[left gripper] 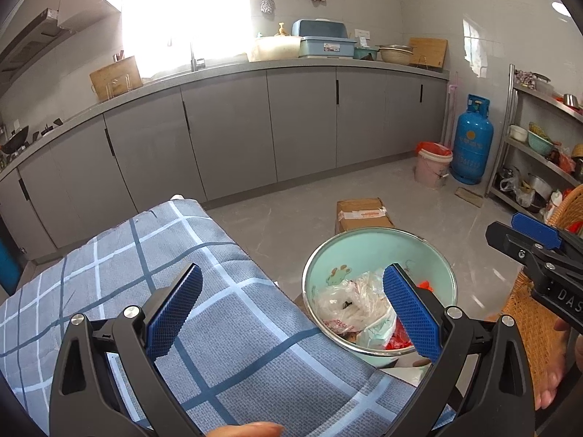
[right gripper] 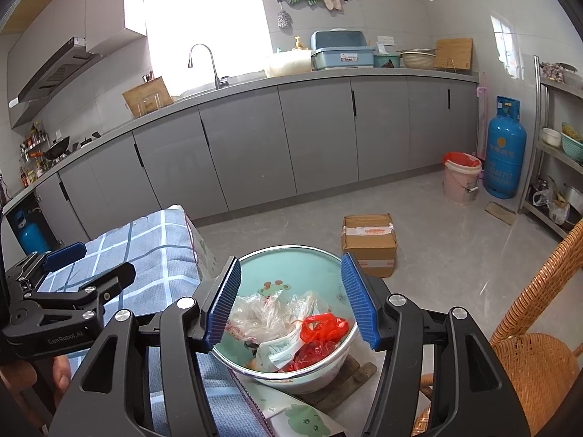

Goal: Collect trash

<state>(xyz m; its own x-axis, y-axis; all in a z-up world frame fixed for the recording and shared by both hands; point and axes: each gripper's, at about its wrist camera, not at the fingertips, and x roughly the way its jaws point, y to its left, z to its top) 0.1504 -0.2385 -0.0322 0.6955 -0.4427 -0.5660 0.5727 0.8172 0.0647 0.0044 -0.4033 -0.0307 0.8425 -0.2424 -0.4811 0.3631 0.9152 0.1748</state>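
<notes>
Both grippers' fingers gape empty above a green basin holding crumpled plastic bags.

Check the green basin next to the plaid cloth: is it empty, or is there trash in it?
Not empty. The green basin holds crumpled clear plastic bags and a red plastic bag, piled low inside.

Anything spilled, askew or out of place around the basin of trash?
Nothing spilled: the wrappers and red plastic sit inside the basin. One oddity: a sealed cardboard box sits alone mid-floor.
</notes>
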